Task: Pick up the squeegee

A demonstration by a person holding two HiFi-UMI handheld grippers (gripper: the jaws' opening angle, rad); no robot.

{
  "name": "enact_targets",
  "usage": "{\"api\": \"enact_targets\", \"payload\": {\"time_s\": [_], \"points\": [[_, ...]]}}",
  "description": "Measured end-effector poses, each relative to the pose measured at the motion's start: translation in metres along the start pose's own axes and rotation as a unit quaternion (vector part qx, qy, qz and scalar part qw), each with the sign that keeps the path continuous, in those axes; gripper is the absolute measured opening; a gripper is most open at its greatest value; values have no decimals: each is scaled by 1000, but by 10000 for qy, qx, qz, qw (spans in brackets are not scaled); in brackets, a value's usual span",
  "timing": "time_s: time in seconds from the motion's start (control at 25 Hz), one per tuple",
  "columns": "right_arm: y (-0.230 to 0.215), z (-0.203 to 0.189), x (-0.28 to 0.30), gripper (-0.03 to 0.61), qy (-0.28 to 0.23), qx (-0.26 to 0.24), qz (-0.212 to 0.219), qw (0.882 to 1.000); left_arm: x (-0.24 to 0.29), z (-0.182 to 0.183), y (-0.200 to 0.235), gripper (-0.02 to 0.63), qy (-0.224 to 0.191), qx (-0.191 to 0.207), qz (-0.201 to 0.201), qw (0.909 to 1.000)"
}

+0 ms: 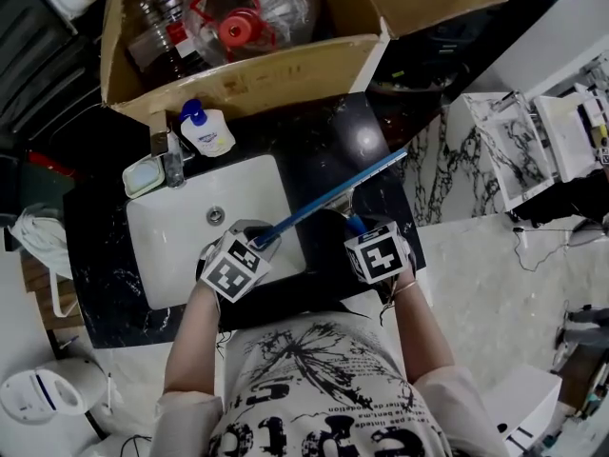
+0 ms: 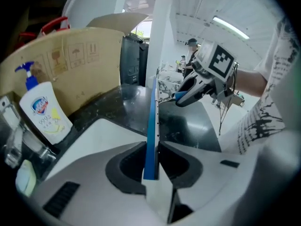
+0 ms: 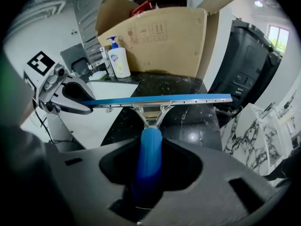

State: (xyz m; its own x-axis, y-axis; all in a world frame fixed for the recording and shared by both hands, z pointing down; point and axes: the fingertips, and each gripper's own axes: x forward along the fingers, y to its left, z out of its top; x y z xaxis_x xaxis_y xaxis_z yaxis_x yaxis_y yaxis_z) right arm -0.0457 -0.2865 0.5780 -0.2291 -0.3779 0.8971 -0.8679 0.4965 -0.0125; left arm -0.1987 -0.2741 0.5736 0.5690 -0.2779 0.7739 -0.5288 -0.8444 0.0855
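The squeegee has a long blue blade [image 1: 333, 196] on a metal neck and a blue handle [image 3: 150, 159]. It is held in the air over the black counter [image 1: 328, 146], slanting from above the sink to the right. My left gripper [image 1: 259, 243] is shut on the blade's left end [image 2: 152, 126], which stands edge-on between its jaws. My right gripper [image 1: 354, 225] is shut on the handle, with the blade [image 3: 164, 100] running level across the right gripper view. Each gripper shows in the other's view: the right one [image 2: 200, 84], the left one [image 3: 66, 95].
A white sink [image 1: 171, 246] with a faucet [image 1: 171, 160] lies below the left gripper. A soap bottle [image 1: 205, 129] and a green soap dish [image 1: 143, 174] stand behind it. A cardboard box [image 1: 238, 79] of bottles borders the counter's back edge. Marbled panels [image 1: 519, 146] lie at right.
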Motion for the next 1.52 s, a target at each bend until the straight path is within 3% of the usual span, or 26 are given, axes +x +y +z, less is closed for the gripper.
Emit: {"api": "enact_targets", "payload": {"time_s": [0.24, 0.52, 0.68, 0.84, 1.52], "points": [[-9, 58, -52, 118, -1257, -380, -434, 9904, -49, 50, 17, 80, -730, 534, 1010, 9908], [-8, 128, -122, 118, -2571, -774, -715, 9606, -122, 109, 35, 84, -1422, 1036, 2179, 9600], [-5, 151, -145, 118, -2882, -976, -742, 9497, -144, 122, 39, 86, -1656, 946, 2360, 9528], [-3, 160, -152, 118, -2957, -1102, -716, 9462, -150, 124, 40, 86, -1712, 842, 2466, 9501], [1, 148, -135, 117, -2832, -1038, -551, 9518, -140, 108, 38, 91, -1511, 572, 2433, 9564]]}}
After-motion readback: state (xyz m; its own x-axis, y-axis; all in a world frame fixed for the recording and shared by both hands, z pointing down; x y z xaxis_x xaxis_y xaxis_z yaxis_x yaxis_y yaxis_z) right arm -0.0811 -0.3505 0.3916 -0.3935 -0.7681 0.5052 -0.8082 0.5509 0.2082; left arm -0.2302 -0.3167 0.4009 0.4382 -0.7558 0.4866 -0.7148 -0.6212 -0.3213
